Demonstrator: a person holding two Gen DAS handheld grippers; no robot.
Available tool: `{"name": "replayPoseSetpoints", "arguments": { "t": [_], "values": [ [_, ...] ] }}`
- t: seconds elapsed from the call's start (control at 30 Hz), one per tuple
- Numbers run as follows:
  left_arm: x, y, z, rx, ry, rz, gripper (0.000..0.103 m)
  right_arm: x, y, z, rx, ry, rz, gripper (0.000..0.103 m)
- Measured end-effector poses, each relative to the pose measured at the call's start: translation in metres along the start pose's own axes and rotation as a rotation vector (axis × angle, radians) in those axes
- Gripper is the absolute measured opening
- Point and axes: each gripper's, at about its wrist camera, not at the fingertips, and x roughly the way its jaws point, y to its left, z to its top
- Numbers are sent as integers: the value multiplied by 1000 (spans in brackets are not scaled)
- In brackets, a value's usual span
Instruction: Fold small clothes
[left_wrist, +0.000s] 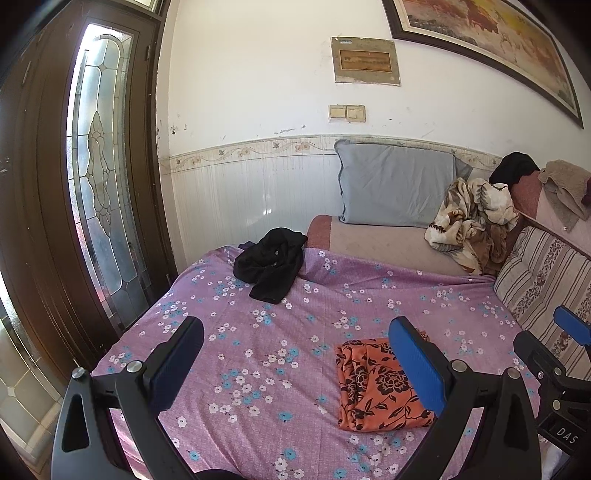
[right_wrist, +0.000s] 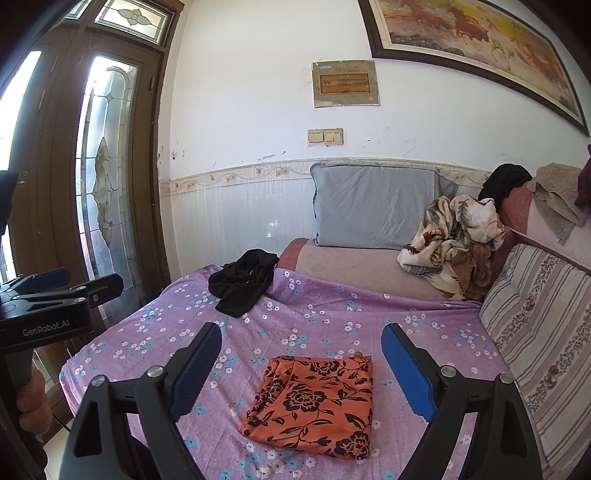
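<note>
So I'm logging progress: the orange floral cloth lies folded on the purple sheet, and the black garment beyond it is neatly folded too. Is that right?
Not quite. The orange floral cloth does lie folded on the purple sheet, but the black garment beyond it is a crumpled heap, not folded. The right wrist view shows it clearly.

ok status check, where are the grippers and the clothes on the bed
Left gripper open, empty; right gripper open, empty. Orange floral cloth folded flat on purple sheet. Black garment crumpled at far edge, unfolded. Nothing in the way.
</note>
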Motion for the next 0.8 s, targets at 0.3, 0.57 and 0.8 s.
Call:
{"name": "replayPoseSetpoints", "arguments": {
  "t": [0.3,0.57,0.8],
  "values": [
    [4,4,0,-16,-2,-1,100,2,2,4,7,-27,-17,91],
    [15,5,-2,-24,15,-3,100,16,4,-1,1,3,-11,91],
    [37,3,-5,-33,39,-25,100,40,-6,-8,24,39,-5,91]
  ]
}}
